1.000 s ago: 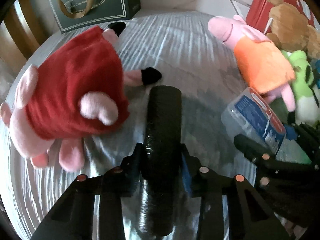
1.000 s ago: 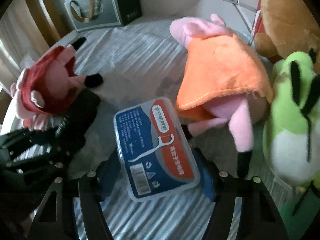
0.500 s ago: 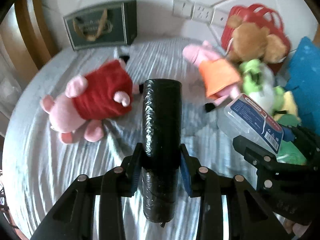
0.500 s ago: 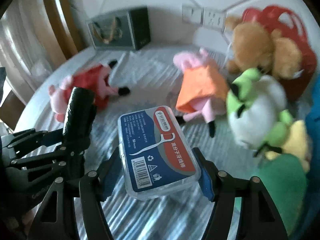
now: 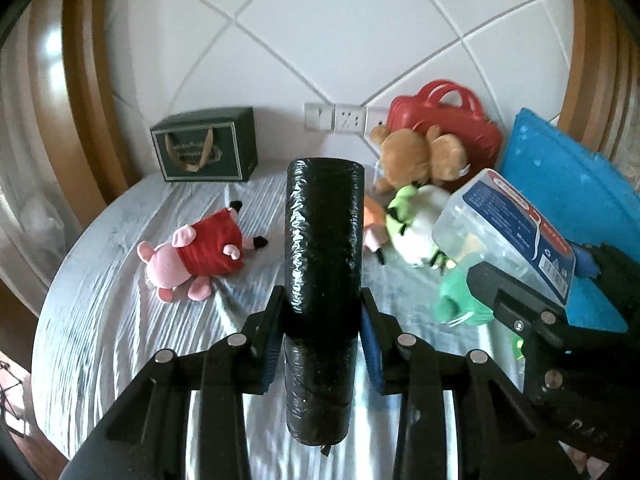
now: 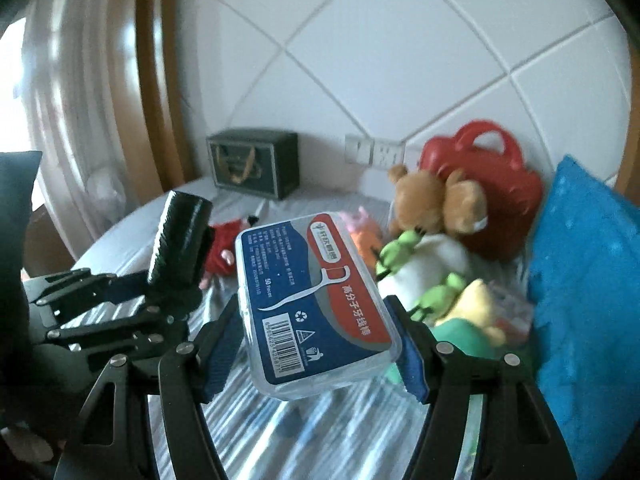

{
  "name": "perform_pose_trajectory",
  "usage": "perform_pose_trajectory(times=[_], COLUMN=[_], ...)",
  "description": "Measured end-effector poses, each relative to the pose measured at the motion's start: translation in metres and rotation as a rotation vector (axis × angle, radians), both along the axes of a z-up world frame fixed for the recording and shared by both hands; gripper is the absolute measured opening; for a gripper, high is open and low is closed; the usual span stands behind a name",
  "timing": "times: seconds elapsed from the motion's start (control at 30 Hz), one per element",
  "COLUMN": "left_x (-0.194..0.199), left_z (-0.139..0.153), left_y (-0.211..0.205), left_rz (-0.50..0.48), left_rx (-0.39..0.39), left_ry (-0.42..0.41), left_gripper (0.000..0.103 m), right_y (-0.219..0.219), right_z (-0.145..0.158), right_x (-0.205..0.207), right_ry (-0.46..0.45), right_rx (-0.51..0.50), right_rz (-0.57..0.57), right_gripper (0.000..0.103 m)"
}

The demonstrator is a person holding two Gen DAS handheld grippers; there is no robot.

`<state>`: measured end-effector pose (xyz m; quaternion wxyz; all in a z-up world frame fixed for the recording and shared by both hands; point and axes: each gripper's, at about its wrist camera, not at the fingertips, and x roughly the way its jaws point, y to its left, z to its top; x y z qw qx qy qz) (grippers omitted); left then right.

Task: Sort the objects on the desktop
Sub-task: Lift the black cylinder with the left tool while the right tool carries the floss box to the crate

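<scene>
My left gripper [image 5: 322, 312] is shut on a black plastic-wrapped roll [image 5: 322, 264] and holds it high above the table; the roll also shows in the right wrist view [image 6: 180, 240]. My right gripper [image 6: 316, 336] is shut on a clear floss-pick box with a blue and red label [image 6: 312, 296], also lifted; the box shows in the left wrist view [image 5: 504, 232] at the right. A pink pig plush in a red dress [image 5: 196, 252] lies on the grey striped tablecloth [image 5: 120, 320]. A pig plush in orange [image 6: 362, 236] lies mostly hidden behind the box.
A brown bear plush [image 5: 416, 156], a green-and-white frog plush [image 5: 412, 224] and a red case [image 5: 448, 120] crowd the back right. A blue cushion [image 5: 568, 192] stands at the right. A dark green gift bag [image 5: 204, 152] sits at the back left by wall sockets [image 5: 340, 118].
Both grippers have risen and pulled back from the table with the roll and the box still held. The toys now look smaller and farther, and the tiled wall fills the upper view.
</scene>
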<state>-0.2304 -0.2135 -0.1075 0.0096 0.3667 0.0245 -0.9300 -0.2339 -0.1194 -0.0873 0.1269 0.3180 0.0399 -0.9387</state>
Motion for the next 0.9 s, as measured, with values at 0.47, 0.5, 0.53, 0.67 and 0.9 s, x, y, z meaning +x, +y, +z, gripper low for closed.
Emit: perform_pose_trajectory(times=[0.47, 0.5, 0.53, 0.67, 0.9], left_x=[0.068, 0.072, 0.074, 0.083, 0.1], left_z=[0.053, 0.058, 0.062, 0.079, 0.117], left_y=[0.039, 0.042, 0.044, 0.062, 0.129], left_rz=[-0.065, -0.077, -0.088, -0.142, -0.236], left_rx=[0.015, 0.023, 0.028, 0.05, 0.042], left_ry=[0.149, 0.163, 0.175, 0.215, 0.302], left_gripper=[0.034, 0.034, 0.034, 0.034, 0.034], right_y=[0.039, 0.04, 0.04, 0.051, 0.109], right_z=[0.061, 0.066, 0.074, 0.095, 0.135], right_x=[0.095, 0.099, 0.107, 0.13, 0.172], right_ry=[0.169, 0.179, 0.198, 0.245, 0.345], right_rx=[0.005, 0.013, 0.031, 0.041, 0.013], right_rz=[-0.094, -0.105, -0.124, -0.185, -0.293], right_gripper=[0.068, 0.068, 0.068, 0.068, 0.068])
